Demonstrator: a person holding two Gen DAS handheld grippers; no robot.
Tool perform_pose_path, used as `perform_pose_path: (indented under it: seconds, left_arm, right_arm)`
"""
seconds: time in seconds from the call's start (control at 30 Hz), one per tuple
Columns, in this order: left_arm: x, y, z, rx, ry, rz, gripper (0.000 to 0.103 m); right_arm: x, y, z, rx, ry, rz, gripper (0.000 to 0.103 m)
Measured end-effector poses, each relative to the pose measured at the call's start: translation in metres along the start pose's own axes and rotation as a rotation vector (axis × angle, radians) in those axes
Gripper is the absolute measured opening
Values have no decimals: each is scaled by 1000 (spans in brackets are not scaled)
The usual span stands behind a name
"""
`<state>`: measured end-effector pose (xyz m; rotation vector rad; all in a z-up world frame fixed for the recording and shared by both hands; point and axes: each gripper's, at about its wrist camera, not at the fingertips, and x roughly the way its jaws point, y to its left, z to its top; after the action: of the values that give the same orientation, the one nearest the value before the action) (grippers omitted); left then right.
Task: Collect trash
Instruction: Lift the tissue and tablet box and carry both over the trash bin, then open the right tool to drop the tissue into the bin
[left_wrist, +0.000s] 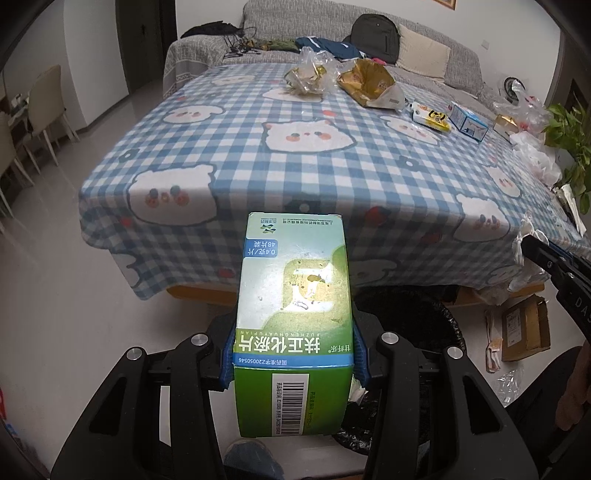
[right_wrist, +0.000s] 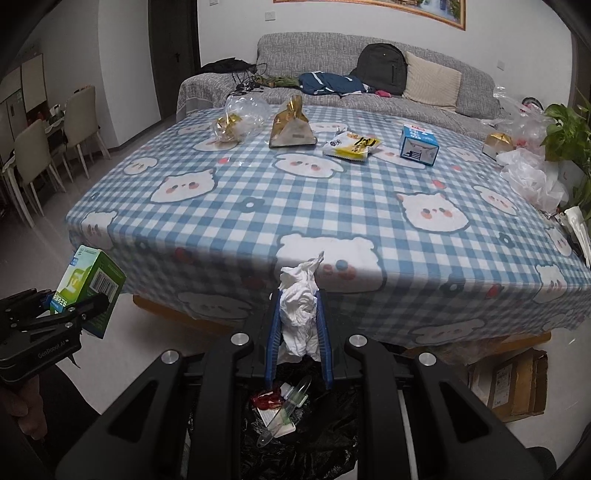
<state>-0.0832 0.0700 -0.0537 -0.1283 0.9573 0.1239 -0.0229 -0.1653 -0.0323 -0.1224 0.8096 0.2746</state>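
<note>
- The left gripper (left_wrist: 293, 354) clamps its blue pads on a green cardboard medicine box (left_wrist: 293, 295), held beside the blue checked tablecloth (left_wrist: 258, 155).
- The right gripper (right_wrist: 299, 321) pinches a crumpled white tissue (right_wrist: 300, 310) above the black-lined trash bin (right_wrist: 314, 435).

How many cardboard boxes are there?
4: green medicine box in the left gripper, blue-white box and gold-topped box on the table, brown box on the floor. Others may hide.

My left fingers (left_wrist: 236, 350) clamp a green medicine box (left_wrist: 293, 317) upright; my right fingers (right_wrist: 274, 332) pinch crumpled white tissue (right_wrist: 300, 314) above the black-lined trash bin (right_wrist: 332, 424).
</note>
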Motion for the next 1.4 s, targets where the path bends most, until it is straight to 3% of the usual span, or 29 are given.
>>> perform_pose_path:
  seconds: [0.47,0.9,1.4]
  left_arm:
    - [42,7,-42,-8,66,17,46]
    - [73,13,-59,-37,73,17,46]
    - [106,8,-71,-23,95,34,46]
  right_arm:
    - [51,15,-54,12,121,10,17]
    - [99,8,-93,26,222,9,17]
    - [129,12,-104,19,271,9,19]
